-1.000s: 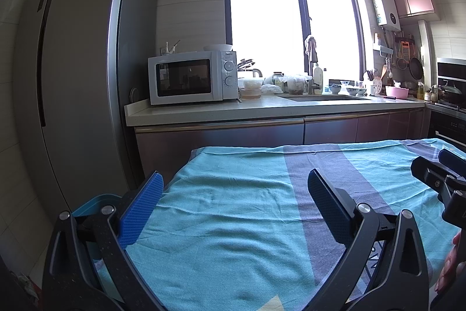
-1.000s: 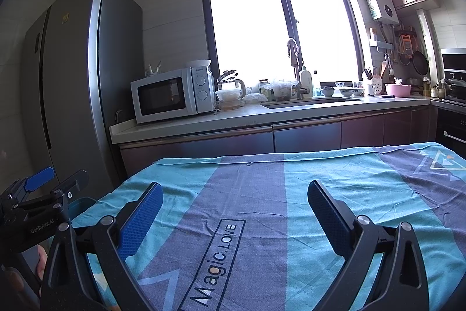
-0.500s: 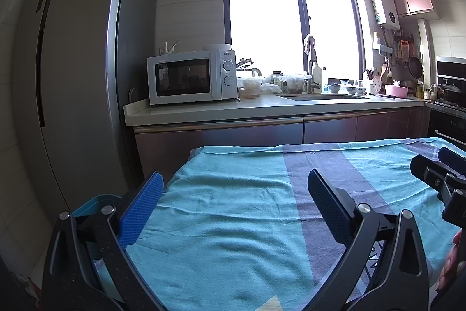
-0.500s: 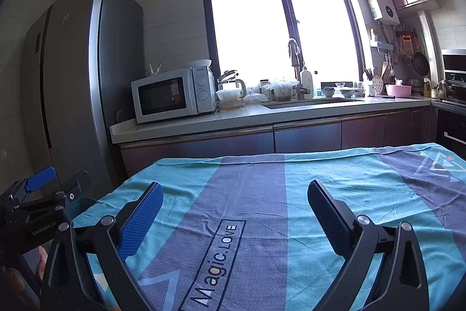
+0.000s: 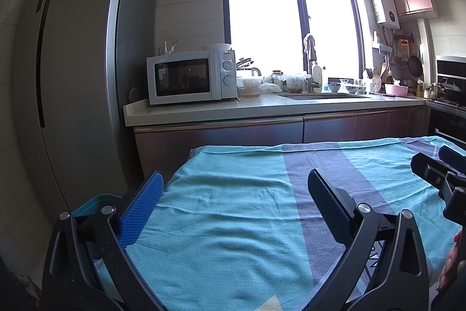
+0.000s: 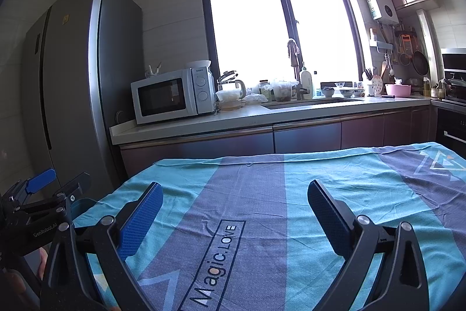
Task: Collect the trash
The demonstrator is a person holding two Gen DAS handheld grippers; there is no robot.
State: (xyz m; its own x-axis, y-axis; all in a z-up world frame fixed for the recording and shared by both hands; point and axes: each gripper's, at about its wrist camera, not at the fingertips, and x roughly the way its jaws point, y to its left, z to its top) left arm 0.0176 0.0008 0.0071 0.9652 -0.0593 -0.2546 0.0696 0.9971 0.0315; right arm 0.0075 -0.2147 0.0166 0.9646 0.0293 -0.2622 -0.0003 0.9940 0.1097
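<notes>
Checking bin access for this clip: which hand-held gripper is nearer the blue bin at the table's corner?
Left. The left hand-held gripper has the blue bin just behind its left finger. The right hand-held gripper is over the middle of the tablecloth, with the left one between it and the bin.

Both grippers (image 5: pixel 233 194) (image 6: pixel 234 197) have black frames, silver screws and blue textured pads (image 5: pixel 142 206).

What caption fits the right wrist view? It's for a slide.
Open right gripper above a teal-and-purple tablecloth, facing the kitchen counter and microwave.
</notes>
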